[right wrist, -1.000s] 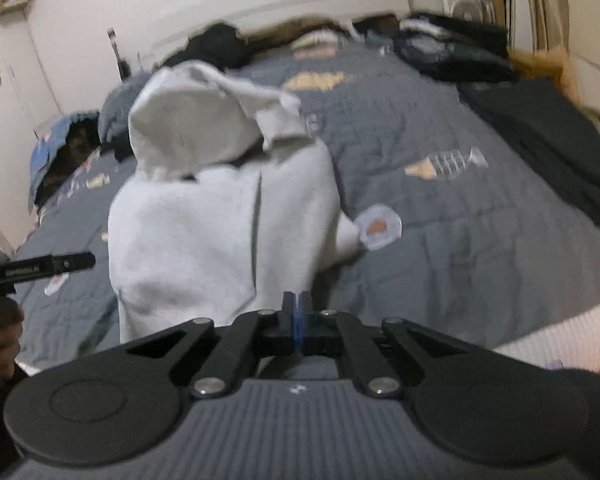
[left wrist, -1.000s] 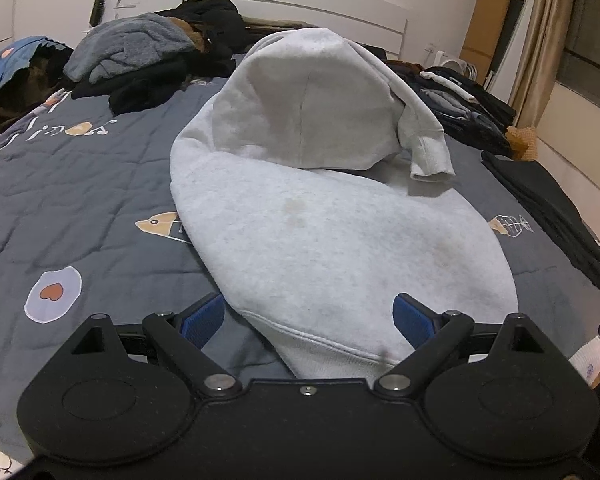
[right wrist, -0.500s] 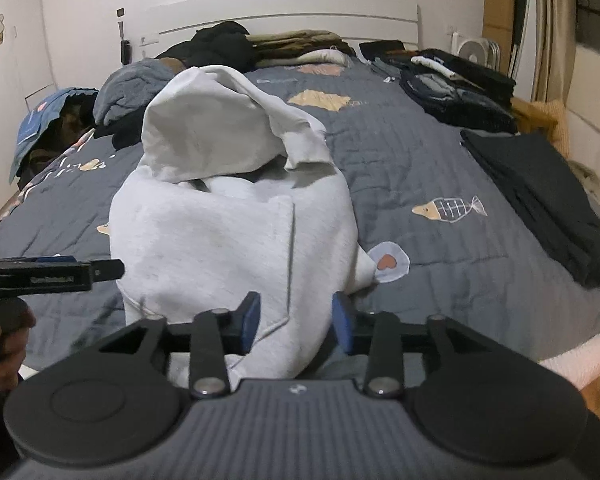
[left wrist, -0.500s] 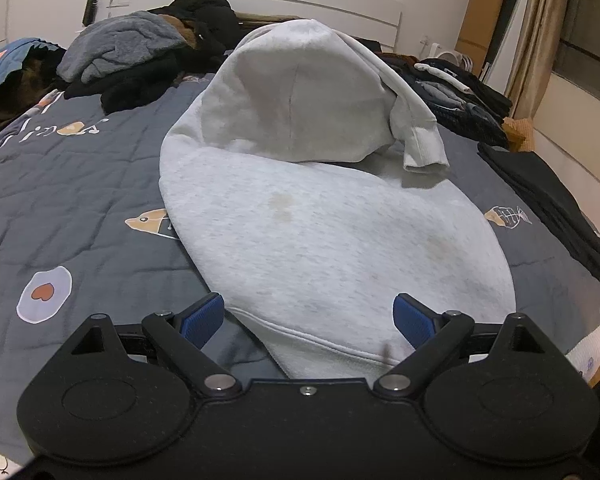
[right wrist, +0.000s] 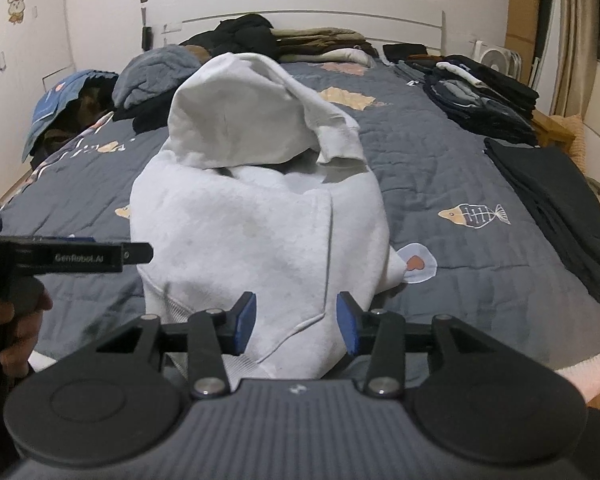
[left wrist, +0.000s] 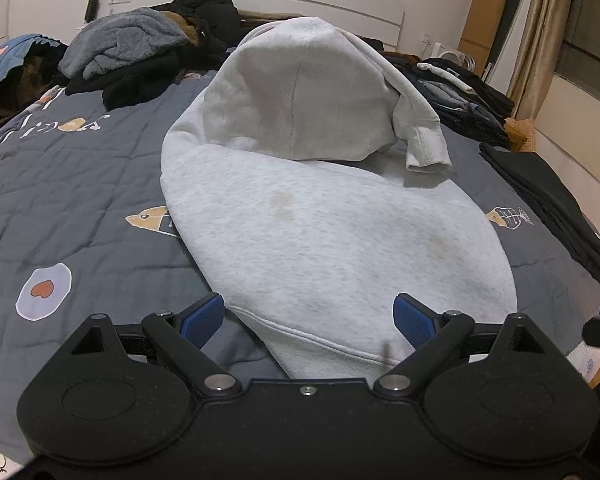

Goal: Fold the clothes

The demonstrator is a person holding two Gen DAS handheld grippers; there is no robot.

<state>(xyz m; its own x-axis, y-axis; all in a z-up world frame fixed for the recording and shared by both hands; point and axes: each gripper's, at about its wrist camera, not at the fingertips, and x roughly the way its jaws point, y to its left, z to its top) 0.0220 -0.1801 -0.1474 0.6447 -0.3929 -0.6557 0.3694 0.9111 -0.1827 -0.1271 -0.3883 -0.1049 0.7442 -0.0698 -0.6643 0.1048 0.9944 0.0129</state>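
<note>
A light grey hoodie [left wrist: 332, 232] lies on the grey quilted bed [left wrist: 68, 200], hood folded onto its back and one sleeve cuff [left wrist: 426, 148] draped over the right side. My left gripper [left wrist: 308, 320] is open, its blue pads on either side of the hem [left wrist: 320, 340], not gripping. In the right wrist view the hoodie [right wrist: 252, 232] lies partly folded with the pocket seam showing. My right gripper [right wrist: 296, 320] is open just above its near hem. The left gripper [right wrist: 80, 258] shows at the left edge there.
Loose dark and grey clothes [left wrist: 140, 60] are heaped at the head of the bed. Folded dark stacks [right wrist: 484, 96] line the right side, with flat black garments [right wrist: 560, 208] nearer. The headboard [right wrist: 312, 20] and curtain [left wrist: 540, 40] bound the far end and right.
My right gripper went from shut to open and drew back from the hoodie's hem. My left gripper stayed open at the hem and barely moved.
</note>
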